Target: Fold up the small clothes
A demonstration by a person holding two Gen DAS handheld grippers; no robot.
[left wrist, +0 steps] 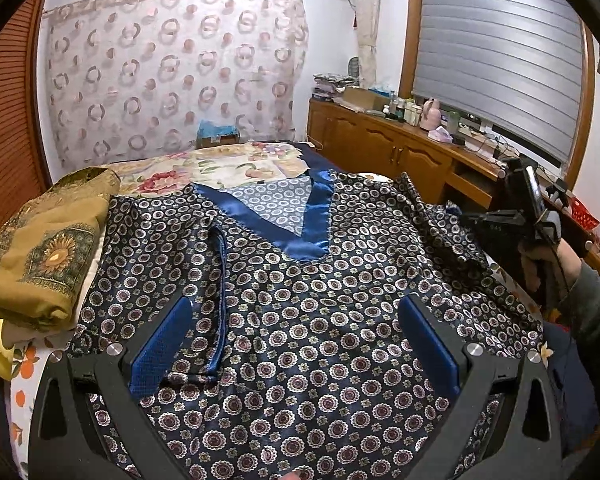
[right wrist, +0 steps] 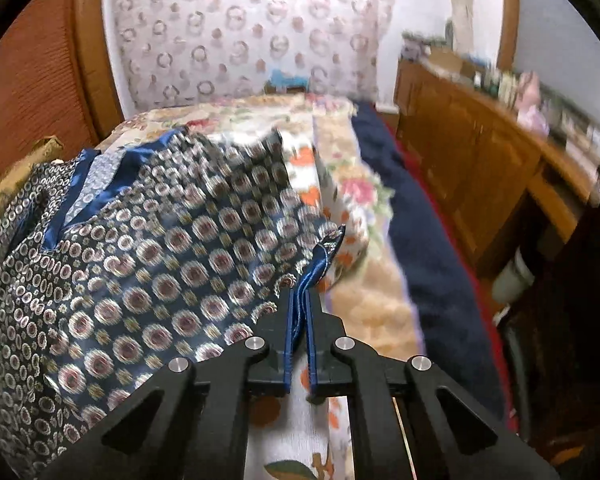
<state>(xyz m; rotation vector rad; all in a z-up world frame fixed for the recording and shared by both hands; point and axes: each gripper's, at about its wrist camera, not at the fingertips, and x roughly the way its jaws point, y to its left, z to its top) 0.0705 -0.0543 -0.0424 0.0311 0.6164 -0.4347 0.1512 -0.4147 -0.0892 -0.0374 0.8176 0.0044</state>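
patterned top lies flat on the bed, collar at 12 o'clock. right gripper is pinched tight on its sleeve hem at 3 o'clock. left gripper hovers wide apart, holding nothing, so the right is nearer to carry the sleeve toward 9 o'clock.

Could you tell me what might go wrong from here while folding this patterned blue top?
1. The right claw pinches only the thin satin trim of the patterned top; slippery fabric could slide out mid-fold.
2. The left claw is open above the top, pinning nothing, so pulling may drag the whole garment.
3. The folded olive cloth lies against its edge and could be disturbed.
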